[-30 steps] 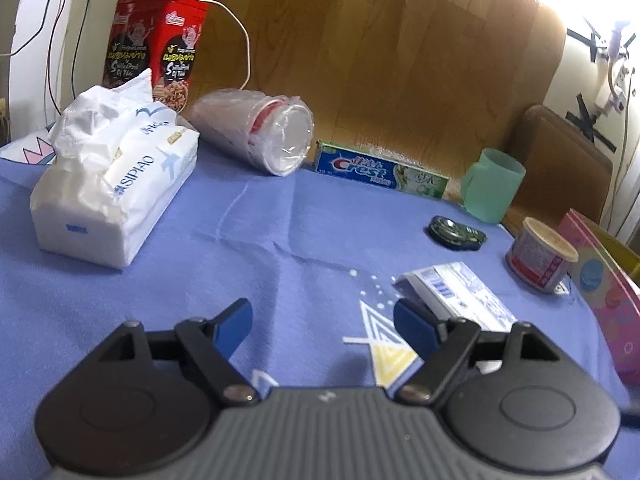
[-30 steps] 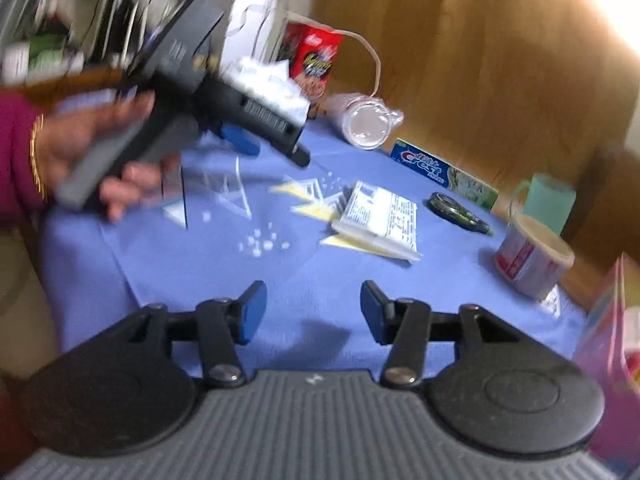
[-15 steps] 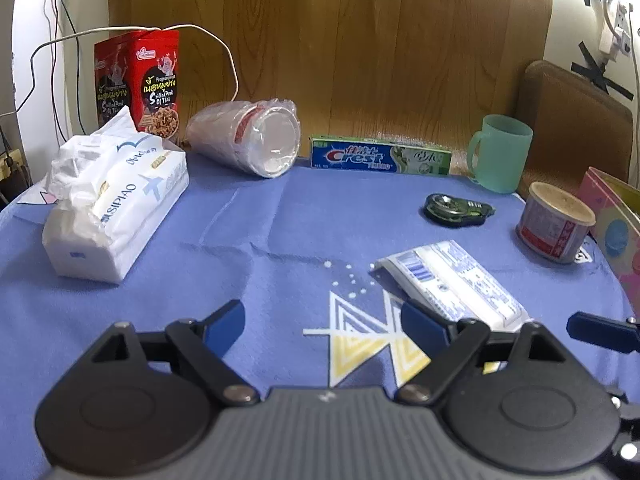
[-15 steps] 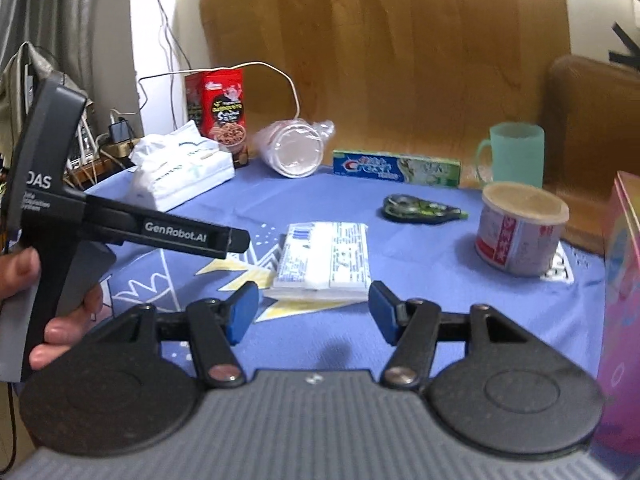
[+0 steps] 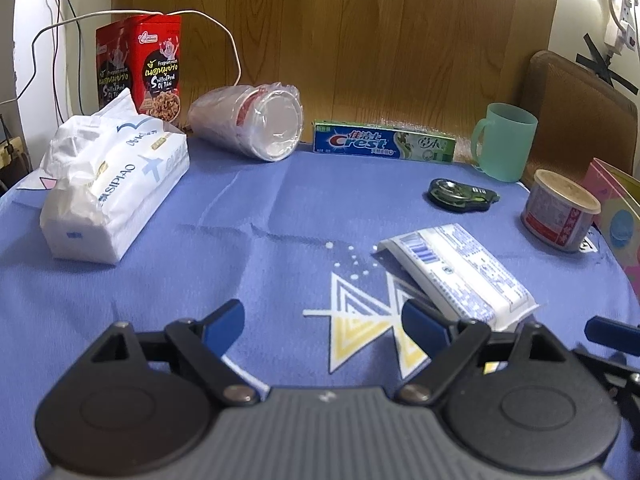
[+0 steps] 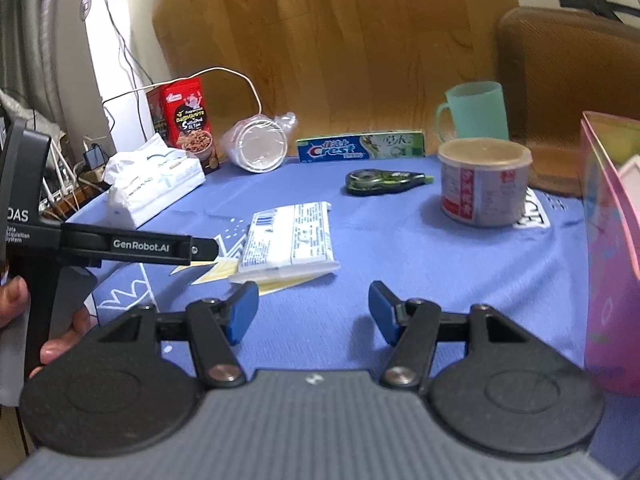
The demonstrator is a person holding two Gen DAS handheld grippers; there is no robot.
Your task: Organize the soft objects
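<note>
A large white tissue pack [image 5: 116, 184] lies on the blue cloth at the left; it also shows in the right wrist view [image 6: 154, 182]. A small flat white tissue packet [image 5: 456, 272] lies near the middle, also in the right wrist view [image 6: 290, 238]. My left gripper [image 5: 322, 322] is open and empty, low over the cloth, with the small packet just beyond its right finger. My right gripper [image 6: 312, 312] is open and empty, just short of the small packet. The left gripper's body [image 6: 120, 244] shows at the left of the right wrist view.
Along the back stand a red snack box [image 5: 140, 68], a bagged stack of cups [image 5: 256, 120] on its side, a Crest toothpaste box [image 5: 384, 144] and a green mug [image 5: 504, 140]. A dark correction-tape dispenser [image 5: 460, 194], a round tub [image 5: 560, 210] and a pink box [image 6: 612, 232] are at right.
Both grippers have swung to face the table squarely and have settled; the left one has pulled back a little. Both stay open. No object has moved.
</note>
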